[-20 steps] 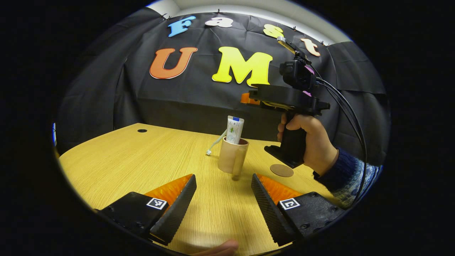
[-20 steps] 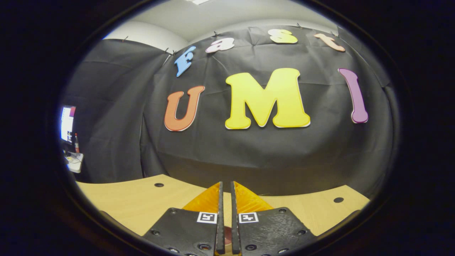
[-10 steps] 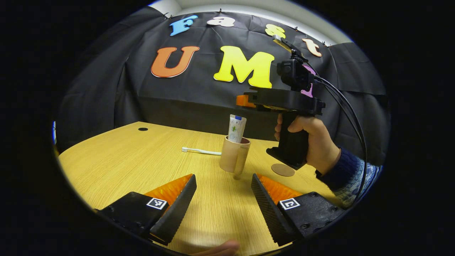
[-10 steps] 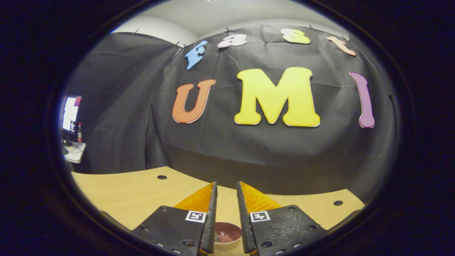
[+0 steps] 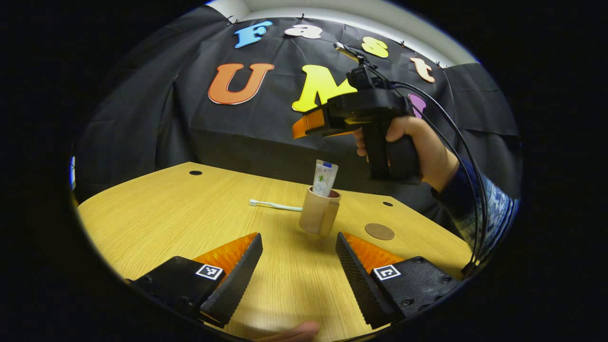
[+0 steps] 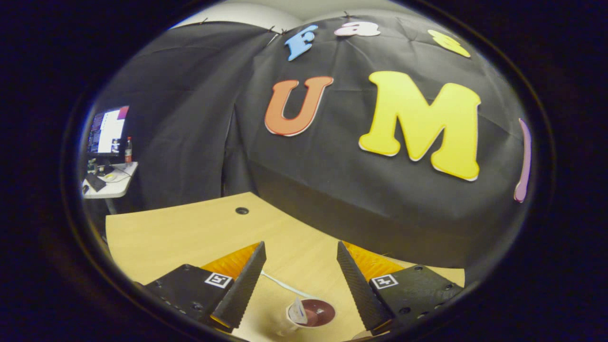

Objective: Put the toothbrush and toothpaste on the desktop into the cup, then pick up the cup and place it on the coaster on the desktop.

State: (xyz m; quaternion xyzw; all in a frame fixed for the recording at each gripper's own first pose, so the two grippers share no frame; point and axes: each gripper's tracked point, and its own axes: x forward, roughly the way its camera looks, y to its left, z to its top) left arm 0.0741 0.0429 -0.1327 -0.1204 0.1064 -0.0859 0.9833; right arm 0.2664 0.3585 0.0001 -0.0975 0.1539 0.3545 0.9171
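Black hand-held gripper, black cables, blue patterned sleeve

Ahead of my claw spreads the wooden desk, with a dark round hole near its far edge. Far off to my left a side table carries a lit monitor and a bottle.

In my left gripper view the cup stands mid-frame on the surface, the toothpaste upright in it. The toothbrush lies flat on the surface just left of the cup. The coaster sits apart to the cup's right. My right gripper hangs above the cup, upper right of centre.
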